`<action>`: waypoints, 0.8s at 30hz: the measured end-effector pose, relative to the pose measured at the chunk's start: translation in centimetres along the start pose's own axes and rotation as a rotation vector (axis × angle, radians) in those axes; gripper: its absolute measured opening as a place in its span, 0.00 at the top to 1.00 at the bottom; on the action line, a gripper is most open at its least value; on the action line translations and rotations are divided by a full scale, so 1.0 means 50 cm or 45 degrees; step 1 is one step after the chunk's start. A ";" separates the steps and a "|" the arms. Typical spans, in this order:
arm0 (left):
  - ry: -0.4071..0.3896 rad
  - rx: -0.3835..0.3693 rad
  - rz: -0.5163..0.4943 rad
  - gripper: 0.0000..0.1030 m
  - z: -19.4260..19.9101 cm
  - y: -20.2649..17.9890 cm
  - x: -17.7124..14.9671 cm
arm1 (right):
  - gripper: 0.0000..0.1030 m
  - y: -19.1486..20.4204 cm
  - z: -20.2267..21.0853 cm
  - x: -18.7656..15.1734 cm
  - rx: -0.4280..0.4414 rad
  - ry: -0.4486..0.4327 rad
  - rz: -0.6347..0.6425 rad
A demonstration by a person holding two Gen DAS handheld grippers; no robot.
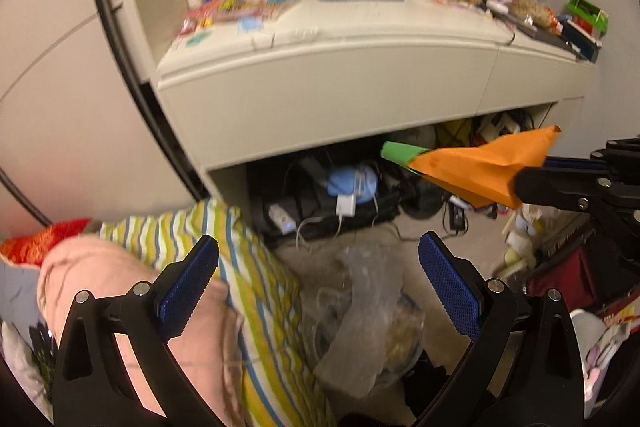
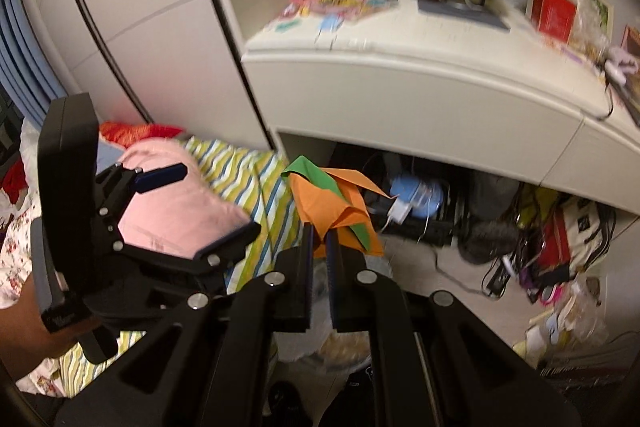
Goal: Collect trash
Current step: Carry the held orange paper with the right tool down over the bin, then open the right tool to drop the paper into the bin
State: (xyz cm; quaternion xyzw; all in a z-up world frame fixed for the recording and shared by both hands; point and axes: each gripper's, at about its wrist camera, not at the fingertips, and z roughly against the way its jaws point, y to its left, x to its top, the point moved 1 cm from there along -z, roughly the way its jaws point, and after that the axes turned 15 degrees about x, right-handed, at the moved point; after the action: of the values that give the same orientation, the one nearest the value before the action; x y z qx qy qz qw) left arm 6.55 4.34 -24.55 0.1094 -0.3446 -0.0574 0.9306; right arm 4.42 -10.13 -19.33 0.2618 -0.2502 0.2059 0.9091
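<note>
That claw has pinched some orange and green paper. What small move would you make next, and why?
Probably lower the right claw toward the clear plastic bag on the floor just below. It is shut on the orange and green paper, held in the air, while the left claw is open and holds nothing, so it could steady the bag.

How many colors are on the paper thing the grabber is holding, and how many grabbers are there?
Orange parts of the folded paper: 1
Green parts of the paper: 1
Paper colors total: 2
Right gripper, shut on paper: 1
Left gripper, open: 1
Grippers total: 2
</note>
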 end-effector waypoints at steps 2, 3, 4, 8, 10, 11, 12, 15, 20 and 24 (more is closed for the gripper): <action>0.019 0.003 -0.006 0.06 -0.011 0.000 -0.026 | 0.92 0.000 -0.022 -0.030 0.009 0.042 0.000; 0.036 0.009 -0.012 0.06 -0.019 -0.002 -0.042 | 0.92 -0.001 -0.030 -0.042 0.010 0.056 0.001; 0.055 0.013 -0.020 0.06 -0.027 -0.004 -0.061 | 0.92 -0.005 -0.045 -0.059 0.018 0.078 -0.003; 0.119 0.030 -0.052 0.06 -0.064 -0.017 -0.136 | 0.92 -0.027 -0.097 -0.114 0.038 0.137 -0.004; 0.157 0.034 -0.052 0.06 -0.082 -0.024 -0.173 | 0.92 -0.041 -0.137 -0.151 0.053 0.179 -0.010; 0.177 0.034 -0.048 0.06 -0.092 -0.026 -0.189 | 0.92 -0.045 -0.149 -0.163 0.060 0.190 -0.011; 0.204 0.029 -0.046 0.06 -0.105 -0.029 -0.209 | 0.92 -0.051 -0.170 -0.182 0.071 0.208 -0.013; 0.282 0.026 -0.059 0.06 -0.144 -0.043 -0.264 | 0.92 -0.069 -0.222 -0.224 0.103 0.251 -0.025; 0.349 0.026 -0.042 0.06 -0.201 -0.071 -0.328 | 0.92 -0.093 -0.302 -0.290 0.111 0.327 -0.030; 0.372 0.029 -0.059 0.06 -0.244 -0.101 -0.364 | 0.92 -0.115 -0.354 -0.328 0.109 0.358 -0.048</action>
State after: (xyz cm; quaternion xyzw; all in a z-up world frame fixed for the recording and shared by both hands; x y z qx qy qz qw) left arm 0.64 4.76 -46.25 0.1349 -0.2034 -0.0584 0.9680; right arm 0.51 -8.33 -43.75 0.2735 -0.1064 0.2338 0.9269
